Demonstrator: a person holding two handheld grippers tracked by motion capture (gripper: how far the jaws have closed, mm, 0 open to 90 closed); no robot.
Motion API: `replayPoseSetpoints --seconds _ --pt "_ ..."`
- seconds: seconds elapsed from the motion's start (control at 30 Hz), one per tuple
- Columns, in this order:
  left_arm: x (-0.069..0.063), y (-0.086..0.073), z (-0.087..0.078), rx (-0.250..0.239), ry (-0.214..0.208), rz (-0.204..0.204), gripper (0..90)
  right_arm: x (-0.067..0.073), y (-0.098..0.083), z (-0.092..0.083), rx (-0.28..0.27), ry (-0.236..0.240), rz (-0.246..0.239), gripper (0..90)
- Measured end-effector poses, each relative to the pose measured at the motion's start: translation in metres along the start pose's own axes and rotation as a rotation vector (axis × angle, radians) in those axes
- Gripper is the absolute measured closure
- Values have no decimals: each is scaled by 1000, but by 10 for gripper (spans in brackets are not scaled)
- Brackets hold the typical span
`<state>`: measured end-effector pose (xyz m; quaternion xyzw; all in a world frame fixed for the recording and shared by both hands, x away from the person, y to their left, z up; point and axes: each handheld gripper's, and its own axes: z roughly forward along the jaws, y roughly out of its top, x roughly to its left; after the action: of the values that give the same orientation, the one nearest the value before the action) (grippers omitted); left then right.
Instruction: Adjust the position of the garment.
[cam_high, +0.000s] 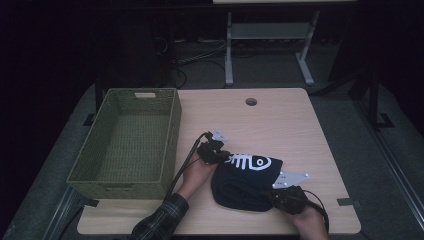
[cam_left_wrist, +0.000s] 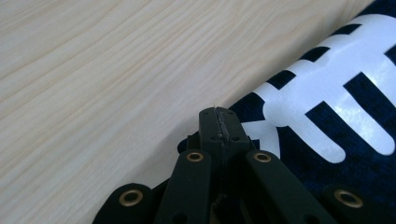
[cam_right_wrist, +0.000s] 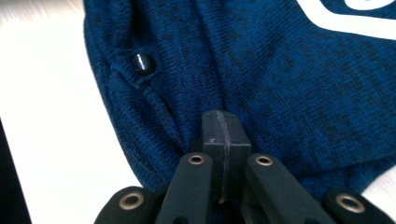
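A dark navy knit garment (cam_high: 245, 182) with a white fish-bone print lies bunched on the front of the wooden table (cam_high: 280, 120). My left gripper (cam_high: 225, 156) is at its upper left edge. In the left gripper view, the left gripper (cam_left_wrist: 219, 115) has its jaws pressed together at the garment's (cam_left_wrist: 327, 116) border, beside the white print. My right gripper (cam_high: 272, 195) is at the lower right side. In the right gripper view, the right gripper (cam_right_wrist: 223, 119) is shut over the blue knit (cam_right_wrist: 280, 70), near a small dark button (cam_right_wrist: 143, 63). No cloth shows between either pair of pads.
A green woven basket (cam_high: 170, 135) stands open and empty on the table's left side. A round cable hole (cam_high: 251, 101) sits near the far edge. Bare wood lies behind and to the right of the garment. A desk frame and cables are on the floor beyond.
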<state>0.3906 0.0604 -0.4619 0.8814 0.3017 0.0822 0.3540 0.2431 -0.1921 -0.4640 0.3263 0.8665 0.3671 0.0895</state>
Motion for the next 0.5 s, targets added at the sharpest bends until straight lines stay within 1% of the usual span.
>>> replayPoseSetpoints --seconds 0.07,0.17,0.2,0.3,0.37,0.43,0.47,0.5 --pt "-2 2 2 5 13 16 900 2 0 0 -3 6 -4 900" --pt "-4 4 1 1 16 13 900 3 1 0 -1 7 4 900" --pt "-3 4 -7 -21 1 -11 899 1 4 -3 -14 10 -7 900" --pt "-7 6 -25 -67 -24 -12 899 -4 8 -12 -69 21 4 900" --pt "-12 5 -37 -90 -54 -3 899 -8 13 -17 -91 11 14 900" --pt "-22 2 -47 -109 -76 12 899 -14 17 -20 -111 -5 18 900" --pt "-26 0 -52 -110 -87 25 899 -17 19 -22 -121 -13 24 900" --pt "-31 -2 -56 -119 -98 25 899 -21 20 -23 -130 -19 33 900"
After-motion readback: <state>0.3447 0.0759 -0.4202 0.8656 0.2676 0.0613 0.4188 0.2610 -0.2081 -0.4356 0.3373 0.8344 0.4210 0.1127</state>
